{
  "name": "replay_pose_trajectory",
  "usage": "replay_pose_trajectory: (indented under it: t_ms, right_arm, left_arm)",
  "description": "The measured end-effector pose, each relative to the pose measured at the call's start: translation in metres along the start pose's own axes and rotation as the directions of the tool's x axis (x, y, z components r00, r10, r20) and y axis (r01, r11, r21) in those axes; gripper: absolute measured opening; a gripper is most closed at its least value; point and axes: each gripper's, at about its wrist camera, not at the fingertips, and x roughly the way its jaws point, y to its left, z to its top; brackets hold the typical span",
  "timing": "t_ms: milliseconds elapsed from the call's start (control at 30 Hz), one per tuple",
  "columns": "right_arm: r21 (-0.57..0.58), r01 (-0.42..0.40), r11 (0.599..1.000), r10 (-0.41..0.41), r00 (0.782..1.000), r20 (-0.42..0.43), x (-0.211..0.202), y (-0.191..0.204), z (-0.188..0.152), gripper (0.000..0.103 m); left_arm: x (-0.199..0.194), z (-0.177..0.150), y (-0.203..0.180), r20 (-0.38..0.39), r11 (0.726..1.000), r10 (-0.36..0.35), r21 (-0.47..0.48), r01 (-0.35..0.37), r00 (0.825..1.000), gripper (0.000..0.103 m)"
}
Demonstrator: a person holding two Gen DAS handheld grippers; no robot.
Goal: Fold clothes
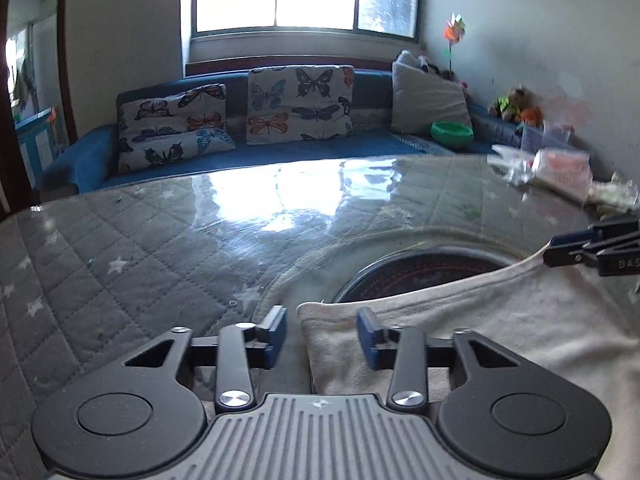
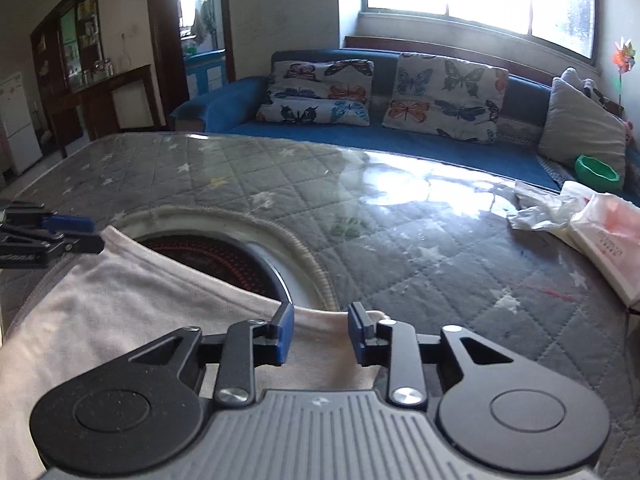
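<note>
Quilted table (image 1: 120,248), blue sofa (image 1: 280,156) behind; both grippers (image 1: 322,334) (image 2: 320,334) parted over white garment (image 1: 480,320), nothing held

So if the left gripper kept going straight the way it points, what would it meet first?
Probably the corner edge of the pale cotton garment between the open left gripper fingers; depth is unclear.

A quilted grey table (image 1: 120,248) carries a pale garment (image 1: 460,332) over its round inset, with plastic bags (image 2: 560,212) beyond.
</note>
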Motion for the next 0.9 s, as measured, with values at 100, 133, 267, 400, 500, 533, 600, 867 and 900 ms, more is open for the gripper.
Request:
replay_pose_trajectory:
  t_ms: [100,133,267,400,500,533,600,867,900]
  right_arm:
    - [0.004,0.004,1.0,-0.004,1.0,-0.017,0.006,-0.001,-0.003,0.031]
    - [0.003,0.004,1.0,-0.004,1.0,-0.011,0.007,-0.002,-0.003,0.031]
    - [0.003,0.008,1.0,-0.008,1.0,-0.007,0.003,-0.001,-0.001,0.035]
    - [-0.015,0.004,1.0,-0.004,1.0,0.006,-0.009,0.005,-0.001,0.045]
    - [-0.028,-0.012,1.0,0.012,1.0,0.01,-0.017,0.015,-0.003,0.047]
    - [-0.028,-0.018,0.999,0.018,1.0,0.007,-0.018,0.018,-0.005,0.048]
    - [-0.027,-0.03,0.999,0.03,1.0,0.001,-0.02,0.022,-0.009,0.049]
    - [-0.042,-0.016,0.999,0.014,0.999,-0.041,-0.023,0.027,-0.029,0.052]
    - [-0.044,-0.01,0.999,0.008,0.999,-0.041,-0.025,0.028,-0.031,0.052]
  left_arm:
    - [0.012,-0.002,-0.004,-0.03,0.999,0.045,0.03,-0.044,0.999,0.023]
    - [0.014,-0.002,-0.003,-0.032,0.999,0.048,0.025,-0.047,0.998,0.023]
    - [0.013,0.0,0.0,-0.033,0.998,0.058,-0.002,-0.058,0.998,0.026]
    - [-0.005,0.003,-0.003,-0.002,0.998,0.061,-0.02,-0.061,0.998,0.025]
    - [-0.023,0.005,-0.012,0.029,0.999,0.015,-0.042,-0.014,0.999,0.025]
    - [-0.027,0.005,-0.015,0.03,0.999,-0.008,-0.052,0.01,1.0,0.025]
    - [-0.032,0.003,-0.024,0.026,0.997,-0.055,-0.058,0.056,0.998,0.025]
    - [-0.027,-0.021,-0.05,-0.051,0.996,-0.063,0.055,0.066,0.997,0.026]
    - [-0.027,-0.023,-0.048,-0.057,0.997,-0.05,0.052,0.053,0.997,0.026]
